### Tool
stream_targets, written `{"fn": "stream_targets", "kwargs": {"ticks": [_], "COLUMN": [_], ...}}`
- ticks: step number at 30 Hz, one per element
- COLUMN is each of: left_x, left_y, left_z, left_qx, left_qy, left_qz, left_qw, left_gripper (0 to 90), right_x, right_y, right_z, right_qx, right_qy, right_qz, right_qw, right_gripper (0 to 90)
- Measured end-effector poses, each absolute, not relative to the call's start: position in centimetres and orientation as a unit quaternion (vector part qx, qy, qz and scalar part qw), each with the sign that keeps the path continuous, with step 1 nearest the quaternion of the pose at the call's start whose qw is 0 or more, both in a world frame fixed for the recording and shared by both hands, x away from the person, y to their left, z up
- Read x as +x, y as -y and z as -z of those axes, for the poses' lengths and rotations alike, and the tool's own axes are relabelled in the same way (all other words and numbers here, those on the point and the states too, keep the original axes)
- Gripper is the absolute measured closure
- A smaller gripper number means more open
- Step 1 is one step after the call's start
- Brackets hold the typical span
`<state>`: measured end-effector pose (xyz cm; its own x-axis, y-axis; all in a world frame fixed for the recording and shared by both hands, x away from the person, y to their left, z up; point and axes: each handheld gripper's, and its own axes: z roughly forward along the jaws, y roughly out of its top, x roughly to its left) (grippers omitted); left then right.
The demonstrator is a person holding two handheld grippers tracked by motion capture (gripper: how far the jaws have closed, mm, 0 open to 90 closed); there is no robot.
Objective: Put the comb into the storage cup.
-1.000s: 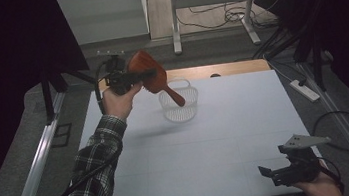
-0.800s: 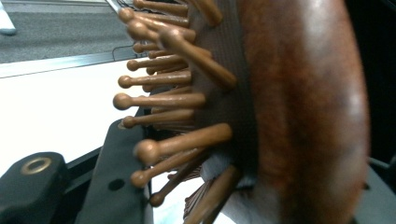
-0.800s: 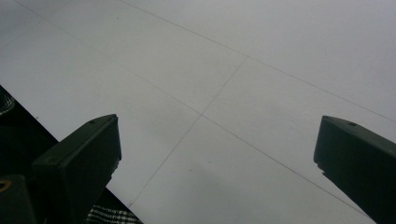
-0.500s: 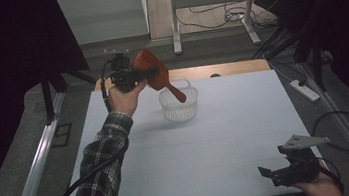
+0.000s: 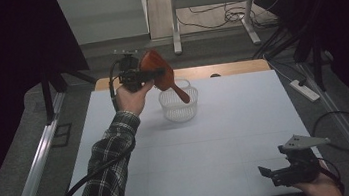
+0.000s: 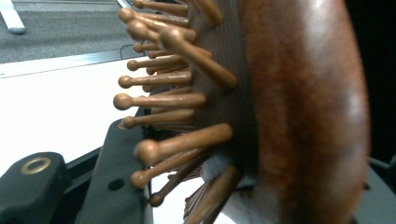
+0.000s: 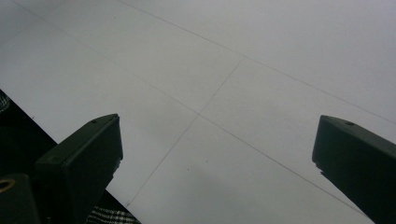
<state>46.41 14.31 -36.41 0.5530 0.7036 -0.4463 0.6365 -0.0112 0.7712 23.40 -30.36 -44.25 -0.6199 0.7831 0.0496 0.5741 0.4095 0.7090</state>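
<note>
Hairbrush (image 5: 158, 71) | wooden, unmarked | clamped in left tool (image 5: 152, 74) | above basket (image 5: 180, 108)

The left arm, in a plaid sleeve, stretches up toward 11 o'clock, its hand raising the left hand-held gripper (image 5: 145, 74) with jaws clamped tight and pointing toward 3 o'clock. The right hand-held gripper (image 5: 276, 173) sits low at 5 o'clock, jaws spread wide, aimed toward 9 o'clock.

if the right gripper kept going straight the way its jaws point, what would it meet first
Most likely the bare white table top. The right gripper has open, empty jaws, and its own view looks along them at the table surface with nothing between. How far off that surface lies is hard to judge.
</note>
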Motion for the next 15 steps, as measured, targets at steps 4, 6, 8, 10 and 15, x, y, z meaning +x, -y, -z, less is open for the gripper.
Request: {"fn": "stream_targets", "kwargs": {"ticks": [4, 6, 8, 10, 15], "left_x": [46.6, 46.6, 46.7, 46.8, 47.0], "left_y": [-14.0, -13.8, -13.6, -13.5, -13.1], "left_z": [36.8, 37.0, 37.2, 37.5, 38.0], "left_qx": [0.709, 0.707, 0.708, 0.708, 0.707], "left_qy": [-0.474, -0.476, -0.478, -0.479, -0.482], "left_qz": [-0.034, -0.032, -0.033, -0.031, -0.028], "left_qw": [0.521, 0.521, 0.519, 0.518, 0.516], "left_gripper": [55.8, 55.8, 55.9, 55.8, 55.8], "right_x": [23.4, 23.4, 23.4, 23.4, 23.4], "right_y": [30.3, 30.4, 30.4, 30.4, 30.4], "right_z": [44.3, 44.3, 44.3, 44.3, 44.3], "right_qx": [0.410, 0.412, 0.412, 0.412, 0.412], "right_qy": [-0.828, -0.827, -0.826, -0.826, -0.827], "right_qz": [-0.354, -0.354, -0.354, -0.355, -0.354], "right_qw": [0.146, 0.147, 0.146, 0.147, 0.147], "right_gripper": [2.2, 2.3, 2.3, 2.4, 2.8]}}
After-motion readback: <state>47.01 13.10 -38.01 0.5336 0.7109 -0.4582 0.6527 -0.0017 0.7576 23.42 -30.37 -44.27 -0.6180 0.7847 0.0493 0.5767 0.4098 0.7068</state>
